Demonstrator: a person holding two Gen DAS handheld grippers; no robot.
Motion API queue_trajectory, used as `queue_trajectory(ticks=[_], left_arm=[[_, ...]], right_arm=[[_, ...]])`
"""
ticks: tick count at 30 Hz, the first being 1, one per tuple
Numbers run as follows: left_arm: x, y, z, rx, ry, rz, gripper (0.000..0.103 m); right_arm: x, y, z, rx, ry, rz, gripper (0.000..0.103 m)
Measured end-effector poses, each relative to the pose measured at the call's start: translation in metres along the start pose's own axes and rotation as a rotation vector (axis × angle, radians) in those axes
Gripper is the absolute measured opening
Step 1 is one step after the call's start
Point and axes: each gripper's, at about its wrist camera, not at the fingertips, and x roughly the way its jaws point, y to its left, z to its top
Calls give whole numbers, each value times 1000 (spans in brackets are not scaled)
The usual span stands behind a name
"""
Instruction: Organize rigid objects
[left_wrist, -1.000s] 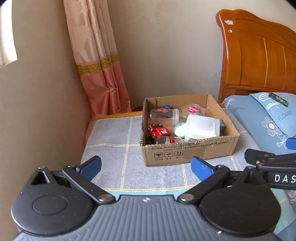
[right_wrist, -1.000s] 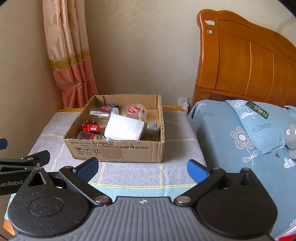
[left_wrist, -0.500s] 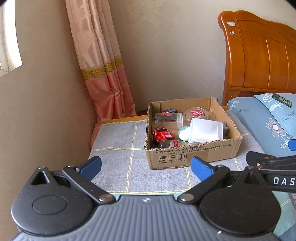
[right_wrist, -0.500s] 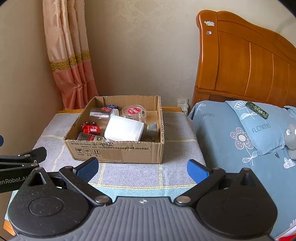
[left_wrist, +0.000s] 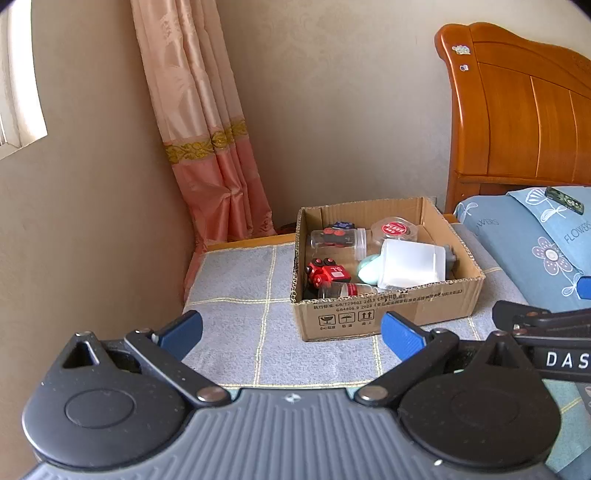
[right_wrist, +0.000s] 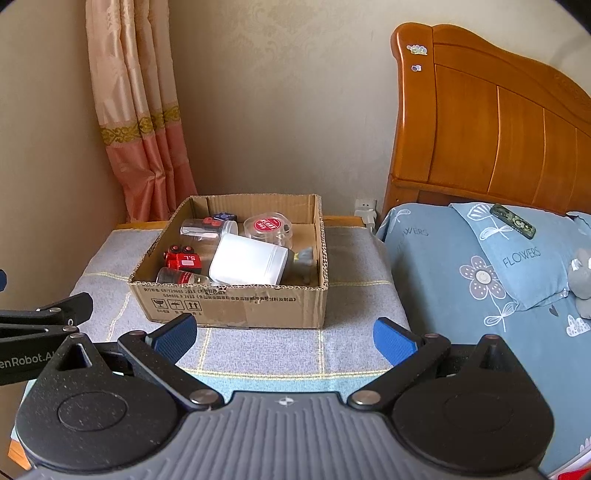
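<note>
While the cardboard box (right_wrist: 236, 306) sits ahead, each tool (left_wrist: 290, 334) (right_wrist: 282, 332) gapes wide, empty.

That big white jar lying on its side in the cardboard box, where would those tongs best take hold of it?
Probably across the middle of the white jar, coming from above. It lies on its side on top of the other things, so its round body is exposed upward, while the cardboard box walls block the sides. Both tongs, left and right, are open.

Both wrist views face the cardboard box (left_wrist: 388, 310) (right_wrist: 236, 302) from nearby; left view sits further left.
</note>
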Motion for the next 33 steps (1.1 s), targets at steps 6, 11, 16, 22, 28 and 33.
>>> queue_trajectory(ticks=[6,11,16,22,28,33], left_arm=[[0,0,0,0,0,0,102],[0,-1,-1,0,1,0,102],[0,-1,-1,0,2,-1,102],[0,-1,-1,1,2,0,102],[-2,-2,-2,0,2,2,102],[-1,-2,-2,1,2,4,102]], right_arm=[[0,0,0,0,0,0,103],[0,0,0,1,0,0,103],[0,0,0,1,0,0,103],[-1,0,0,0,-1,1,103],[-1,1,0,1,-2,2,103],[-1,1,0,1,-3,2,103]])
